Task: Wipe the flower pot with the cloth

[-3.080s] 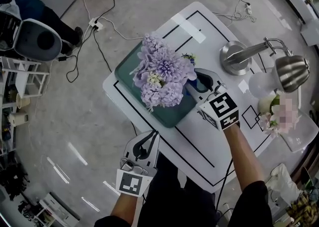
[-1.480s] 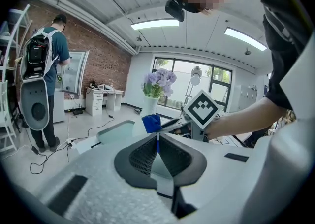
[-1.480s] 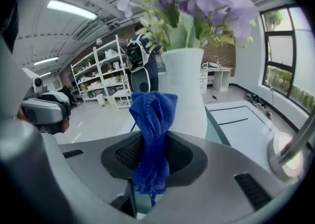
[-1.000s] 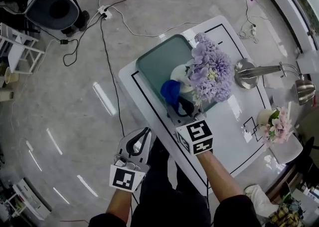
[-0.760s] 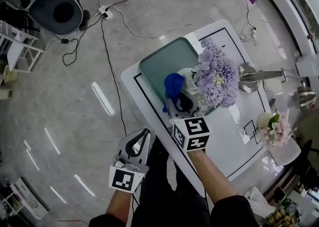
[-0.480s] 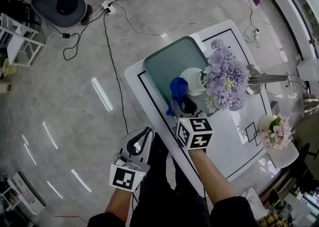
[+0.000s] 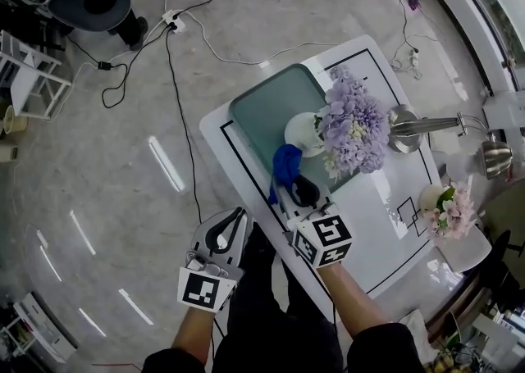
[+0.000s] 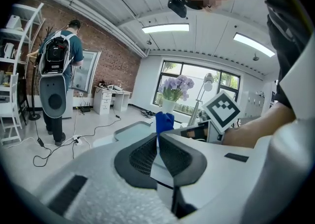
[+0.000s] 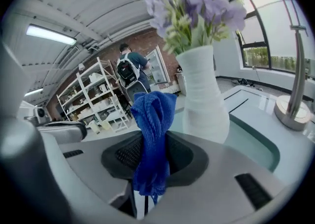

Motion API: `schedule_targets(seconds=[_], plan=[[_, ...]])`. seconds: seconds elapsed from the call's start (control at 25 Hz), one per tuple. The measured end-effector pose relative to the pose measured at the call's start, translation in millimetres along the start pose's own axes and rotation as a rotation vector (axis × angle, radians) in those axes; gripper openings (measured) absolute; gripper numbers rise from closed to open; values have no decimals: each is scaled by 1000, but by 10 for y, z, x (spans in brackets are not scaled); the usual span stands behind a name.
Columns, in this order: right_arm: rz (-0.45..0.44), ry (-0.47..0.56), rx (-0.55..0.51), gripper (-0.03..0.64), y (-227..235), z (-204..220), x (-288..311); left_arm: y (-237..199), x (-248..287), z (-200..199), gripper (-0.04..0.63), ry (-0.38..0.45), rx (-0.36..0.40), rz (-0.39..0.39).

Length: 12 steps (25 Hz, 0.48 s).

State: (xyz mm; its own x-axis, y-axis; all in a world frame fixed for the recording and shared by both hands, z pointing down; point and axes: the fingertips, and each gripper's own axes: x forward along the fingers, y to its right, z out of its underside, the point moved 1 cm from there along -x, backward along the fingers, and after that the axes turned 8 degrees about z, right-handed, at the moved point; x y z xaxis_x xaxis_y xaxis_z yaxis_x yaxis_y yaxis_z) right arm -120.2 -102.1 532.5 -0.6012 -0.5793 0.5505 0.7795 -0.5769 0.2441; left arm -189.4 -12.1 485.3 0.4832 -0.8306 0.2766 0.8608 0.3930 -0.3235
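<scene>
Right claw point(image 7: 290, 190) clamps the blue cloth point(image 7: 286, 163) just beside the flower pot point(image 7: 301, 130), wiping apparently unfinished; left claw point(image 8: 158, 142) closed, empty.

Head view: overhead, steeply down
Left gripper view: level, farther back
Right gripper view: level, close
All share: flower pot point(image 7: 302, 129) point(image 8: 168, 106) point(image 9: 202, 100)

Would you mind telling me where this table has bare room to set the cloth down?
The tray is bare on the side away from the lamp base; the table is bare between tray and pink flowers. Crowded between flower pot and lamp base.
</scene>
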Motion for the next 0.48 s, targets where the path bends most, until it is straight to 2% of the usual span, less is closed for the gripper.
schedule_targets(seconds=[0.28, 0.48], plan=[[16, 86, -32, 107, 14, -99, -671, 271, 33, -189, 18, 37, 98, 54], [18, 135, 10, 107, 63, -7, -1215, 719, 99, -275, 18, 26, 114, 117]])
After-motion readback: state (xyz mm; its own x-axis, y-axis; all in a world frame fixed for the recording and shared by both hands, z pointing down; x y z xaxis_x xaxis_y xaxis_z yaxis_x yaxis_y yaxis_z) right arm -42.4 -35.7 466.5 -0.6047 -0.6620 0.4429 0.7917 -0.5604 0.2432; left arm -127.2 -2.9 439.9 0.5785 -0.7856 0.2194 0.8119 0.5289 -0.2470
